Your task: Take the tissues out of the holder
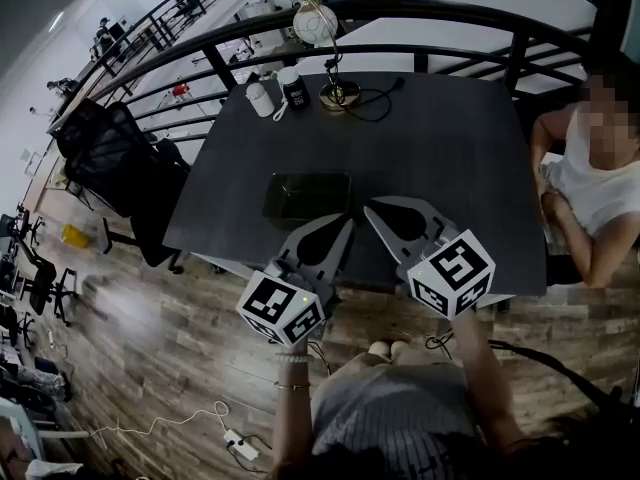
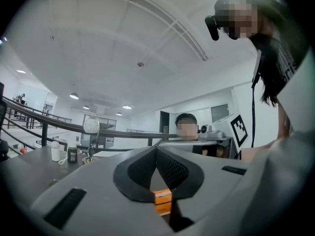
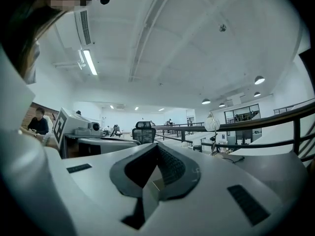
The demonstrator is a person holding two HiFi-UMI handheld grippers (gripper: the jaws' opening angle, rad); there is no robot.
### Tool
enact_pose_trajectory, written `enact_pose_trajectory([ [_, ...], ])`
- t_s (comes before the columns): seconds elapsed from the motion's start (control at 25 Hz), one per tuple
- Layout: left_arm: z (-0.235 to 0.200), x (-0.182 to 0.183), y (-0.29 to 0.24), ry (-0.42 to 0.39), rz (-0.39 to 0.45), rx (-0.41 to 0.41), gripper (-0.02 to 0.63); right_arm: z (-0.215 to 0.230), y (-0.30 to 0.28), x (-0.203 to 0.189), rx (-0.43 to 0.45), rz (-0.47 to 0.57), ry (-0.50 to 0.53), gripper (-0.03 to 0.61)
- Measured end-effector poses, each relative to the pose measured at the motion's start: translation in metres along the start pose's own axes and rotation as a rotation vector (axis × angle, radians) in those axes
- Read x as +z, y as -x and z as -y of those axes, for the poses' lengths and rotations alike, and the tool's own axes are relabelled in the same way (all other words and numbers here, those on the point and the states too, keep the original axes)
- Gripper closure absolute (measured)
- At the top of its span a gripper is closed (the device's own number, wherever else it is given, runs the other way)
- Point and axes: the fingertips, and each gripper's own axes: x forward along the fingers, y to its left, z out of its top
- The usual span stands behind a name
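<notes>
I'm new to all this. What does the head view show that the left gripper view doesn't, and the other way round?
Only the head view: the dark holder lying flat near the table's front edge, the black office chair and the wooden floor.

Only the left gripper view: the ceiling with its lights, and the left gripper seen close up, its jaws together with nothing between them.

Both: the table, the lamp, the white bottle, the black can and the seated person.

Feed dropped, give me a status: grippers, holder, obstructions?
Left gripper shut, empty; right gripper shut, empty. Holder on table just ahead of both, untouched. Nothing between; lamp far back.
</notes>
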Motion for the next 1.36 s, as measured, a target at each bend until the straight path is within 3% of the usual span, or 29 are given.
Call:
enact_pose_trajectory([
  [0.64,0.019,0.025,-0.008,-0.071,0.054,-0.038,0.606,-0.004,0.016,0.022,-0.013,0.091,0.05,0.565],
  [1.36,0.025,0.026,-0.001,-0.081,0.052,-0.003,0.606,-0.013,0.026,0.024,0.015,0.109,0.063,0.565],
])
